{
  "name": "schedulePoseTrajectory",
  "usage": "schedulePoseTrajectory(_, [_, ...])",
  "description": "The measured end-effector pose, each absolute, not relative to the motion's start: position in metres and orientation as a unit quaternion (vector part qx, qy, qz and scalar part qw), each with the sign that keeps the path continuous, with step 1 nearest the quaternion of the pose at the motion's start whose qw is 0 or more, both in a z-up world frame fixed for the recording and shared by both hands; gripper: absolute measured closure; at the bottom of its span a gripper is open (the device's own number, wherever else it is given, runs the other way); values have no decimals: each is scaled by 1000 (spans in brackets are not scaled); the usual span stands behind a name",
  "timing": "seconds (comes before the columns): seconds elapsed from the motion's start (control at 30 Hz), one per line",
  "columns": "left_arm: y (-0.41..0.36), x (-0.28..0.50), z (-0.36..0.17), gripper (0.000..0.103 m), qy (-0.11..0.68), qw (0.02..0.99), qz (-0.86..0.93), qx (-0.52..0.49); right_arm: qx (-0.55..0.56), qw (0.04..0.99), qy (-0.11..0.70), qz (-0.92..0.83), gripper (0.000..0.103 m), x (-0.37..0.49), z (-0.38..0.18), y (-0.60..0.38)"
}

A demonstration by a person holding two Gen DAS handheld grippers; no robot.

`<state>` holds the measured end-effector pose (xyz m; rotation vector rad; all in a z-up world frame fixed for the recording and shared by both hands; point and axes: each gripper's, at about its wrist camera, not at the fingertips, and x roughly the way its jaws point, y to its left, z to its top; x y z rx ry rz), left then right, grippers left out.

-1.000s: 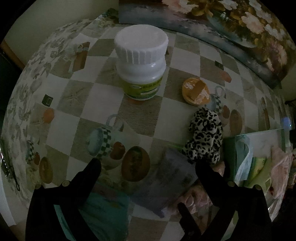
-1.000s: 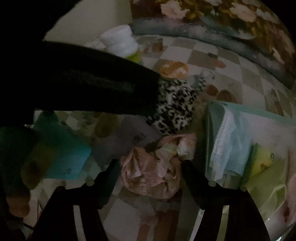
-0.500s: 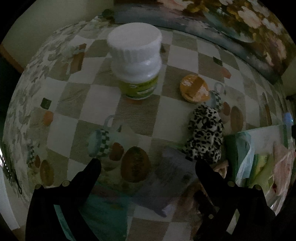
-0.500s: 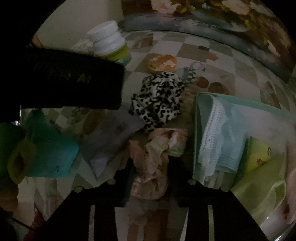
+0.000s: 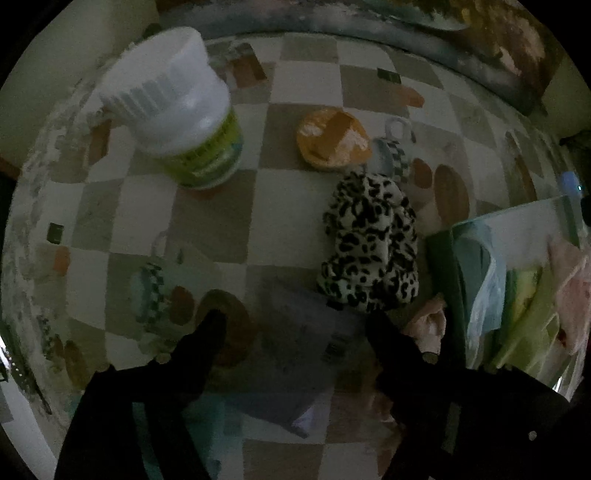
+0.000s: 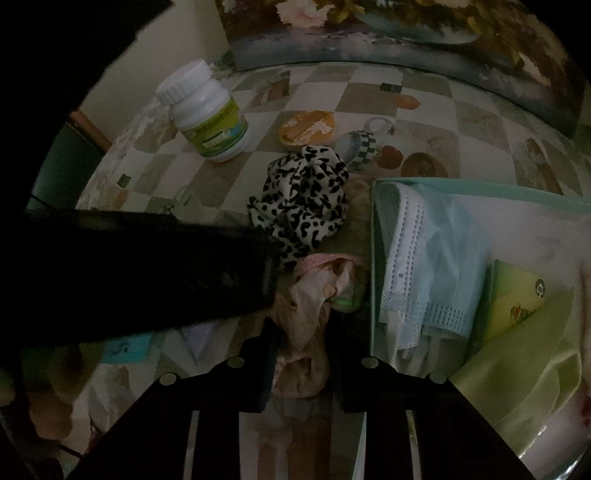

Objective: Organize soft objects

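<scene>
A crumpled pink cloth (image 6: pixel 306 317) lies on the checkered tablecloth beside the green tray (image 6: pixel 373 266). My right gripper (image 6: pixel 301 332) is shut on the pink cloth. A leopard-print cloth (image 5: pixel 369 243) lies just beyond it and also shows in the right wrist view (image 6: pixel 303 199). My left gripper (image 5: pixel 295 332) is open above a pale purple packet (image 5: pixel 295 354), with its fingers on either side of it. The pink cloth (image 5: pixel 424 328) shows by the left gripper's right finger. The left gripper's body blocks the left part of the right wrist view.
A white bottle with a green label (image 5: pixel 184 122) and an orange lid (image 5: pixel 332 140) stand further back. The tray holds a blue face mask (image 6: pixel 436 258), a yellow-green packet (image 6: pixel 517 295) and pale green cloth. A teal object (image 6: pixel 125 347) lies near left. A floral painting (image 6: pixel 406 33) lines the back.
My right gripper's jaws have closed onto the pink cloth. My left gripper has moved forward and right, towards the purple packet and leopard cloth, still open.
</scene>
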<state>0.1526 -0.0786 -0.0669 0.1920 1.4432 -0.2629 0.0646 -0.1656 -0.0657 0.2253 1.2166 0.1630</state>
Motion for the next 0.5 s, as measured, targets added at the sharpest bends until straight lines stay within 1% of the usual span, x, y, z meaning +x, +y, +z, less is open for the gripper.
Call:
schedulePoseTrajectory(0.07, [-81, 152, -72, 31, 664, 732, -125, 85, 108, 811, 570, 75, 77, 65, -69, -164])
schedulePoseTrajectory(0.27, [-95, 139, -87, 31, 672, 724, -124, 97, 112, 810, 571, 74, 77, 66, -67, -162])
schedulePoseTrajectory(0.5, [-95, 133, -92, 31, 672, 721, -122, 115, 111, 810, 571, 72, 77, 66, -67, -162])
